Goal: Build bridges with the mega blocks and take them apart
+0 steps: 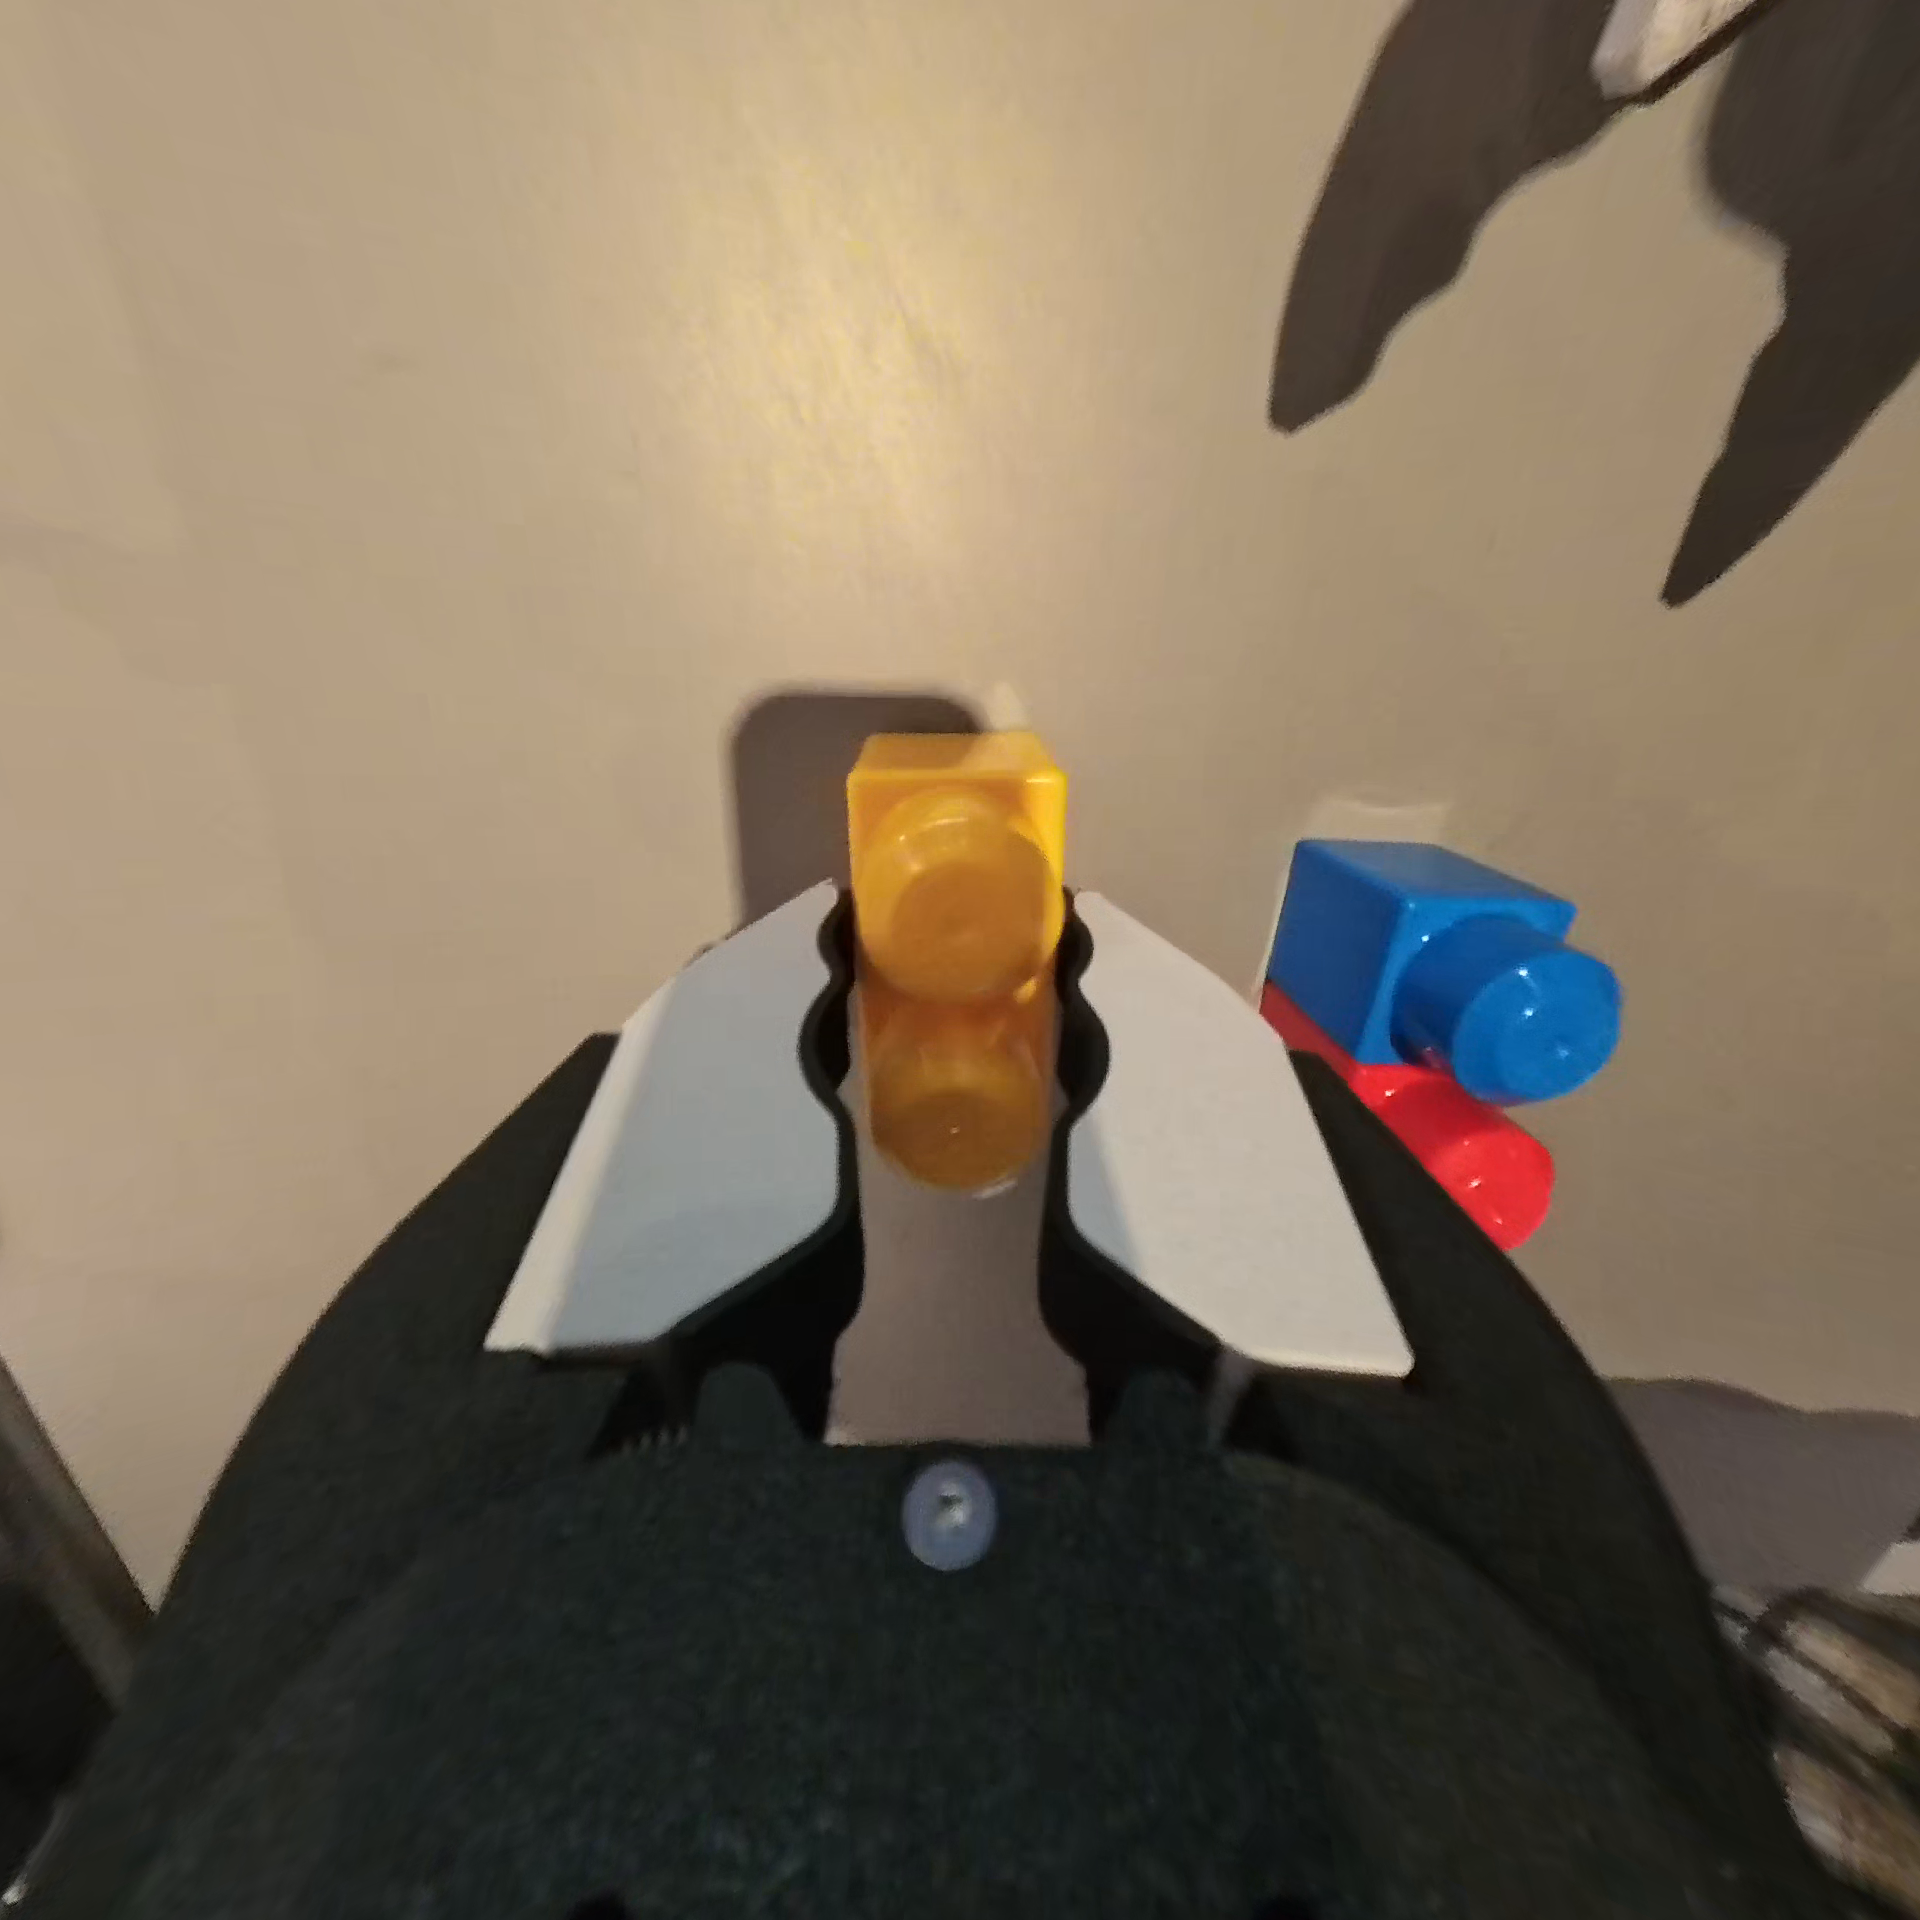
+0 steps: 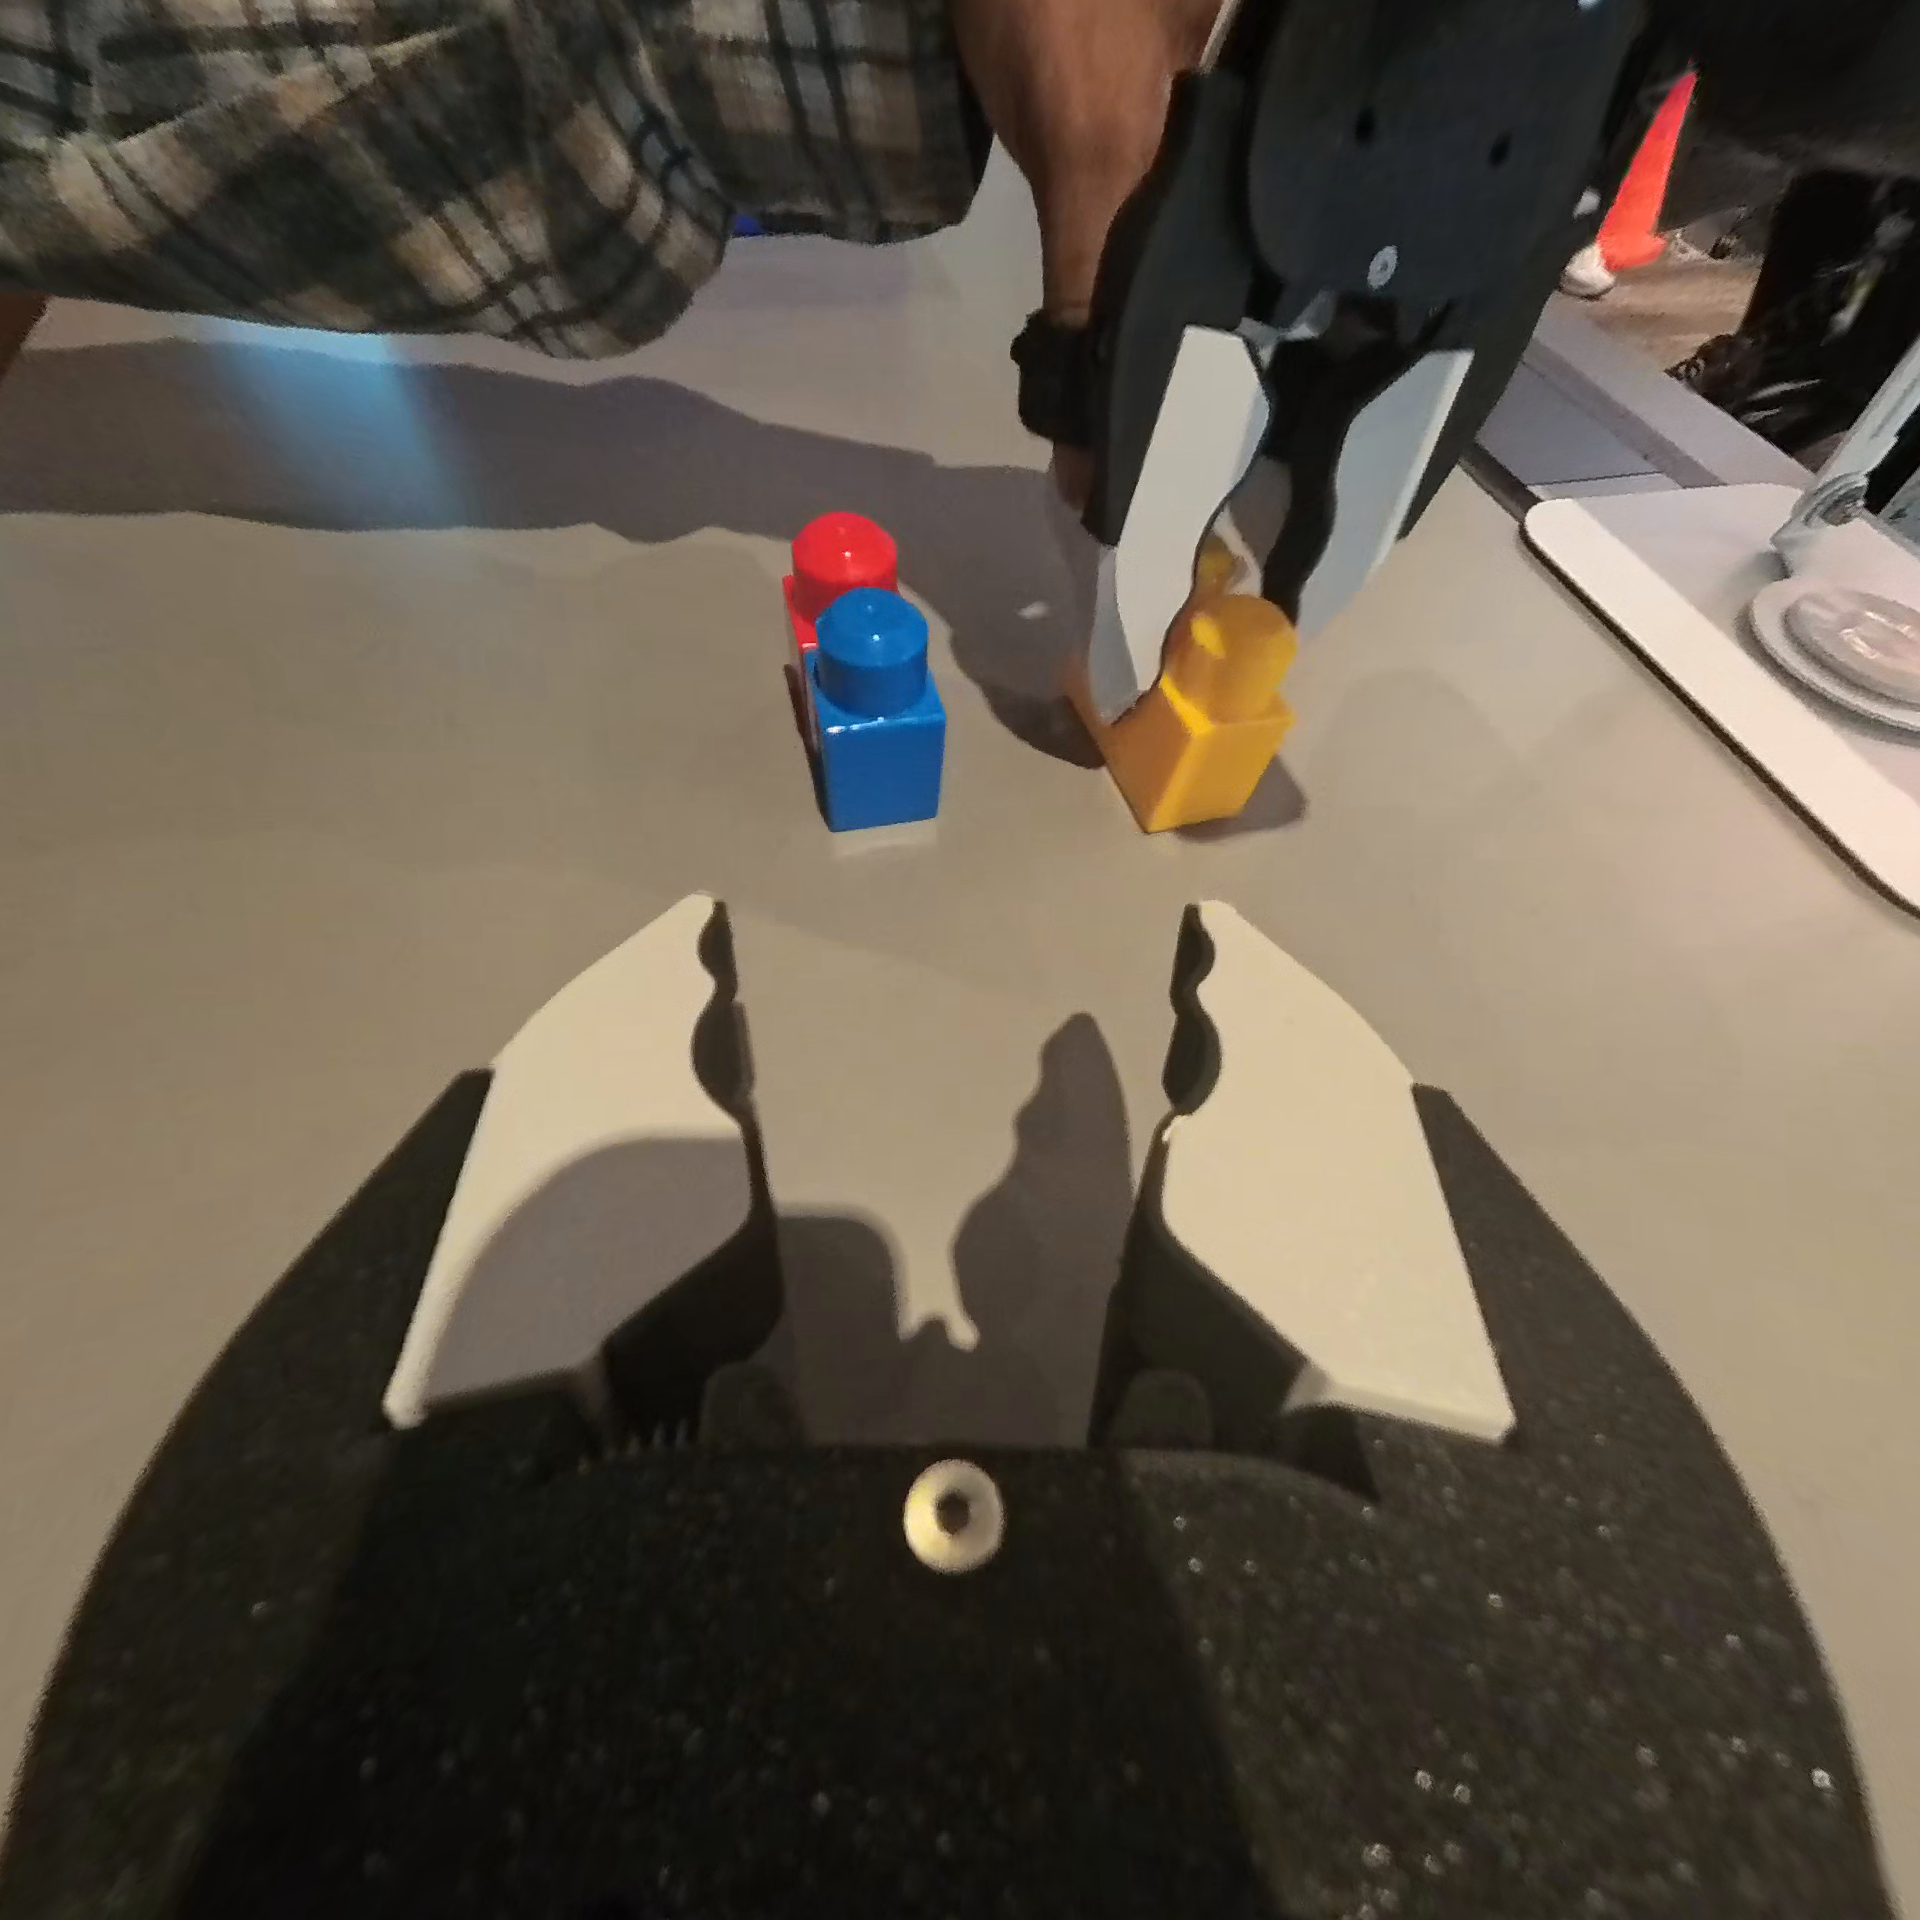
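The left gripper clamps its fingers on the yellow two-stud block, tilted on the desk near the blue block and red block. The right gripper hovers, fingers apart. Hard, light, glossy plastic (likely slippery): grip the flat sides.

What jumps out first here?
The yellow block clamped between the left gripper's fingers, standing on the grey table. Beside it, the blue block and red block stand touching, while the right gripper hovers open and empty nearby.
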A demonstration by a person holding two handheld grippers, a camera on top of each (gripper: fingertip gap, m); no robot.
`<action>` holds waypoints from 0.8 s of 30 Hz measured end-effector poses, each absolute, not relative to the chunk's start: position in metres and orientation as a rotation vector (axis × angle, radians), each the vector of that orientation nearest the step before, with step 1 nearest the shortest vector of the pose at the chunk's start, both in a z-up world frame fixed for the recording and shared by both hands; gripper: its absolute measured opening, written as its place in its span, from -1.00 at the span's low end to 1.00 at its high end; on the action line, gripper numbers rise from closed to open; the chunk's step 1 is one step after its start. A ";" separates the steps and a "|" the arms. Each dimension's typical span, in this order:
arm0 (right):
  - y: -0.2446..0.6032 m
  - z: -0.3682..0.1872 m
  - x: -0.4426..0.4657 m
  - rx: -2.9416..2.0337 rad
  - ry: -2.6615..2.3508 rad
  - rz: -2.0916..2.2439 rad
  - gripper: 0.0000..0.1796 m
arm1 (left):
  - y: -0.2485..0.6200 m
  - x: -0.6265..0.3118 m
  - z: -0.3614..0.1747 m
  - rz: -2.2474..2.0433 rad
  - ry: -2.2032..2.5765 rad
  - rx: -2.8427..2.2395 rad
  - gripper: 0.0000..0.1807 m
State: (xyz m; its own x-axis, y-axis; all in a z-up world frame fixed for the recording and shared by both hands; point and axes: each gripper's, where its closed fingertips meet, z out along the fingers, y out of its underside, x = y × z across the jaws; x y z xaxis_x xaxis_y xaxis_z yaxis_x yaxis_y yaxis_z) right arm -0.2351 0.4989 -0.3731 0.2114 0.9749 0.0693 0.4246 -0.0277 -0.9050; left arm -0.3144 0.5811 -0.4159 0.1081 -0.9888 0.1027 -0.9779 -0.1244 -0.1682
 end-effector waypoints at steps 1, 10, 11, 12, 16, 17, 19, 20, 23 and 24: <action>0.499 -0.374 -0.235 -1.603 -1.354 0.783 -0.10 | 0.582 -0.315 -0.414 -0.298 2.021 -2.283 -0.54; 0.503 -0.370 -0.229 -1.605 -1.328 0.748 -0.10 | 0.572 -0.344 -0.319 -0.711 1.355 -1.986 -0.36; 0.504 -0.369 -0.227 -1.607 -1.327 0.736 -0.10 | 0.566 -0.354 -0.312 -0.750 1.262 -1.944 -0.37; 0.506 -0.368 -0.225 -1.606 -1.323 0.724 -0.10 | 0.558 -0.364 -0.308 -0.772 1.189 -1.903 -0.37; 0.519 -0.362 -0.219 -1.638 -1.340 0.682 -0.12 | 0.533 -0.399 -0.315 -0.770 1.024 -1.805 -0.36; 0.523 -0.359 -0.217 -1.648 -1.367 0.650 -0.12 | 0.528 -0.404 -0.318 -0.778 1.001 -1.783 -0.36; 0.532 -0.353 -0.216 -1.673 -1.433 0.592 -0.15 | 0.522 -0.409 -0.321 -0.785 0.970 -1.745 -0.35; 0.537 -0.349 -0.218 -1.679 -1.472 0.568 -0.16 | 0.519 -0.410 -0.321 -0.796 0.970 -1.737 -0.35; 0.549 -0.343 -0.232 -1.706 -1.611 0.526 -0.19 | 0.516 -0.410 -0.324 -0.815 0.965 -1.709 -0.36; 0.554 -0.343 -0.238 -1.722 -1.663 0.504 -0.19 | 0.516 -0.410 -0.327 -0.815 0.976 -1.714 -0.36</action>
State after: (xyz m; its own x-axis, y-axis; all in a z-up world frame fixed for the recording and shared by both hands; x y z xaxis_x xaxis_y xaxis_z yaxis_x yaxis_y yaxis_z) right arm -0.2376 0.5542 -0.3434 0.1082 0.9779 0.1788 0.7138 0.0488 -0.6987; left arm -0.4096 0.5162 -0.3272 0.4553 -0.8864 0.0835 -0.2405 -0.2128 -0.9470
